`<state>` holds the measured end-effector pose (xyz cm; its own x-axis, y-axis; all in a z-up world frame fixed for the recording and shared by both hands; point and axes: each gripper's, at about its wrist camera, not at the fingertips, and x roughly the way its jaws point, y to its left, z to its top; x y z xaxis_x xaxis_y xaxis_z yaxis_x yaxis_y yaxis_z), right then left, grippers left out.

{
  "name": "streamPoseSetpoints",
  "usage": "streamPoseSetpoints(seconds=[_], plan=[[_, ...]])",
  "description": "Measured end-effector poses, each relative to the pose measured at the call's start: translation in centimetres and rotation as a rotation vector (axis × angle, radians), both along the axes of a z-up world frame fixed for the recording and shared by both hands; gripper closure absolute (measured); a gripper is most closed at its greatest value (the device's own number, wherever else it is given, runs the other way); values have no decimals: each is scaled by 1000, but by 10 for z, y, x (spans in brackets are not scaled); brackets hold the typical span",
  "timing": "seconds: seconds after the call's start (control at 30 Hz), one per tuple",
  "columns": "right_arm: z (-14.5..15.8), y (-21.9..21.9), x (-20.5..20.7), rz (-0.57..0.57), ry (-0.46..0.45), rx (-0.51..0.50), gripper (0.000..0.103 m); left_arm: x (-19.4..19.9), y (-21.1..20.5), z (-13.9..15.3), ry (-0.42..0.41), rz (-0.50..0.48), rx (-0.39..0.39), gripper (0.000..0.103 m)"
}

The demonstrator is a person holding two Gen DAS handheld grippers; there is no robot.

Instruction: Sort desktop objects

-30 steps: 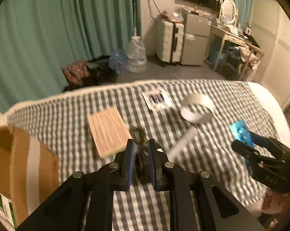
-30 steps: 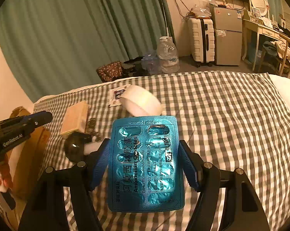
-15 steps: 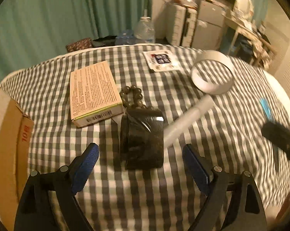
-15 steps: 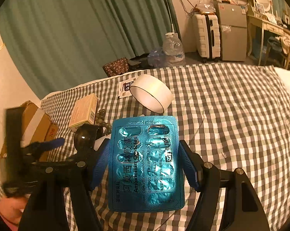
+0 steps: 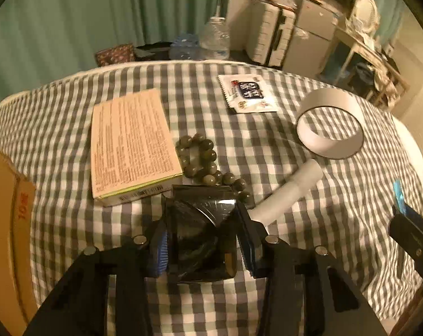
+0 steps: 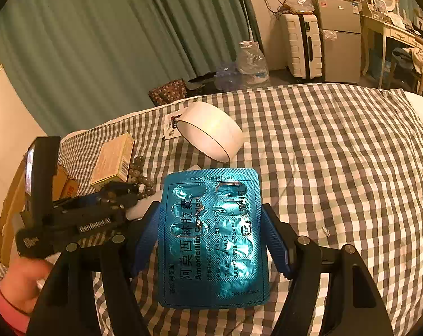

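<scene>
Left claw (image 5: 201, 240) is closing its blue pads on the sides of a glossy black pouch (image 5: 201, 235) lying between them, seemingly light, crinkly and slippery. Just beyond, beads (image 5: 203, 156) and a box (image 5: 131, 140) are waiting. Right claw (image 6: 211, 240) is gripping a stiff pill sheet (image 6: 212, 240) by its edges.

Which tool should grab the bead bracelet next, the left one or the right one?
Probably the left tool: the bead bracelet lies just past its tips, though the black packet between its fingers must go first. The right tool is farther away, gripping the blue pill sheet.
</scene>
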<state>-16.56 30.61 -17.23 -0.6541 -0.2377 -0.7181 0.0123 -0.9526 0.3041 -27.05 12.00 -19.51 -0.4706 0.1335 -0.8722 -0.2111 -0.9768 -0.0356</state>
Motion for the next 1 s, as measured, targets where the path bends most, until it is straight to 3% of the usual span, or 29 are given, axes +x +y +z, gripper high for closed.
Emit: streamPoseSetpoints(seconds=[0.03, 0.1, 0.4, 0.57, 0.67, 0.73, 0.77, 0.87, 1.0], plan=[[0, 0, 0, -2, 1, -1, 34, 2, 0, 4, 3, -16, -14, 67], [1, 1, 1, -5, 1, 3, 34, 6, -7, 13, 12, -21, -32, 92], [16, -7, 13, -14, 30, 9, 34, 39, -52, 57, 75, 20, -24, 93], [31, -19, 29, -6, 64, 14, 34, 52, -62, 77, 99, 0, 38, 93], [33, -28, 36, 4, 68, 10, 34, 61, -53, 72, 106, -52, 15, 79], [33, -33, 37, 20, 66, 20, 34, 67, -47, 66, 112, -73, -7, 26], [32, -36, 37, 26, 67, 31, 34, 70, -45, 63, 122, -77, -23, 19], [31, -41, 35, 36, 67, 33, 33, 74, -35, 49, 148, -105, -78, 18], [21, -36, 30, 35, 43, -10, 33, 56, -28, 18, 101, -98, -129, 18]])
